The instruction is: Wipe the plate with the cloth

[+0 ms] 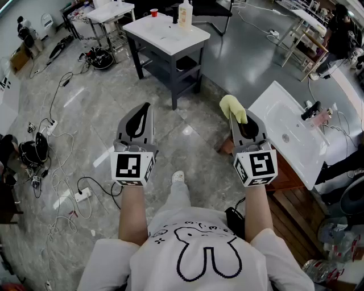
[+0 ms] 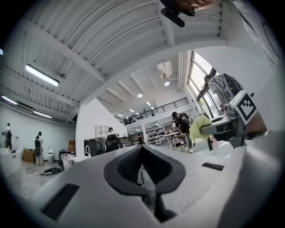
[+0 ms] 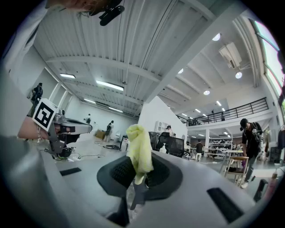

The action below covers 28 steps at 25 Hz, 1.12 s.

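Both jaw pairs are closed: the left gripper [image 2: 142, 153] holds nothing, the right gripper [image 3: 136, 176] pinches the yellow cloth [image 3: 139, 151], which sticks out past its tips. A white sink [image 1: 284, 122] lies to its right. The bottle [image 1: 185, 13] on the far table [image 1: 165, 35] has a label too small to read.

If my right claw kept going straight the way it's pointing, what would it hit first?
Nothing close. The right claw, shut on the yellow cloth, aims roughly at the white-topped table, probably first, though depth is unclear.
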Available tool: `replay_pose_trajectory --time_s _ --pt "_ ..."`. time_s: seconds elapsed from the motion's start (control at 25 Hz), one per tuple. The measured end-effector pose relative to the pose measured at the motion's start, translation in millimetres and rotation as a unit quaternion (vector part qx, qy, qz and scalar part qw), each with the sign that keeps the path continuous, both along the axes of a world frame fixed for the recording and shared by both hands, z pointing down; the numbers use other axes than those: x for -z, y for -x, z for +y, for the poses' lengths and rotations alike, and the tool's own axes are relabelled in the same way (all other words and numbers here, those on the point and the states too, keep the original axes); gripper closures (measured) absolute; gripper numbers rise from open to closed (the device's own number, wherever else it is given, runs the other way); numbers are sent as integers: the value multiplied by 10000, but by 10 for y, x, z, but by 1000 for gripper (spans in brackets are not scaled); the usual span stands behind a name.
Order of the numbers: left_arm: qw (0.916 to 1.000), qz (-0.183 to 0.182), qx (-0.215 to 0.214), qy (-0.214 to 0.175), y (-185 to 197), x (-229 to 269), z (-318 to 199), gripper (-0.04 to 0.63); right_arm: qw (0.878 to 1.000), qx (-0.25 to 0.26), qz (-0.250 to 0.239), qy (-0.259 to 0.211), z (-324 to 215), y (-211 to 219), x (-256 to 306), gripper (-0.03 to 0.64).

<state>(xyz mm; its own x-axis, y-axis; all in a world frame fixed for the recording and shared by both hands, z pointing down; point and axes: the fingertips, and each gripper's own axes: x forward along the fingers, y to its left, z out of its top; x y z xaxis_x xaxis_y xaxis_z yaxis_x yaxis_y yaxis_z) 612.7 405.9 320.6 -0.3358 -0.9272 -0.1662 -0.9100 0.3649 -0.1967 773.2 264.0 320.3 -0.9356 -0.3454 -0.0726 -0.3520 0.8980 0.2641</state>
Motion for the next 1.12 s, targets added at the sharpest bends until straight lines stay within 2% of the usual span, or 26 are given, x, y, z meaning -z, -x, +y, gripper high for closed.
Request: replay_pose_trajectory --time_s 0.32,0.52,0.56,0.6,0.8,1.0,1.12 --pt "10000 -59 16 -4 292 63 -283 586 9999 56 -53 82 -296 345 73 569" --pt "10000 17 4 19 650 -3 -449 575 9997 171 -100 114 -467 723 84 569" --pt "9999 90 -40 -31 722 -9 -490 524 9997 184 -92 126 -509 801 82 569" --pt "9998 164 -79 -99 802 -2 -532 436 9996 205 -94 139 -550 885 91 569" --pt "9988 378 -85 -302 1328 39 -769 271 9994 332 -8 116 -742 1447 111 569" --pt "9992 339 -104 -190 1716 23 -1025 256 9995 299 -41 90 -990 1892 149 569" --pt "9987 465 -193 -107 1876 -24 -1107 258 9995 304 -74 69 -1046 2051 152 569"
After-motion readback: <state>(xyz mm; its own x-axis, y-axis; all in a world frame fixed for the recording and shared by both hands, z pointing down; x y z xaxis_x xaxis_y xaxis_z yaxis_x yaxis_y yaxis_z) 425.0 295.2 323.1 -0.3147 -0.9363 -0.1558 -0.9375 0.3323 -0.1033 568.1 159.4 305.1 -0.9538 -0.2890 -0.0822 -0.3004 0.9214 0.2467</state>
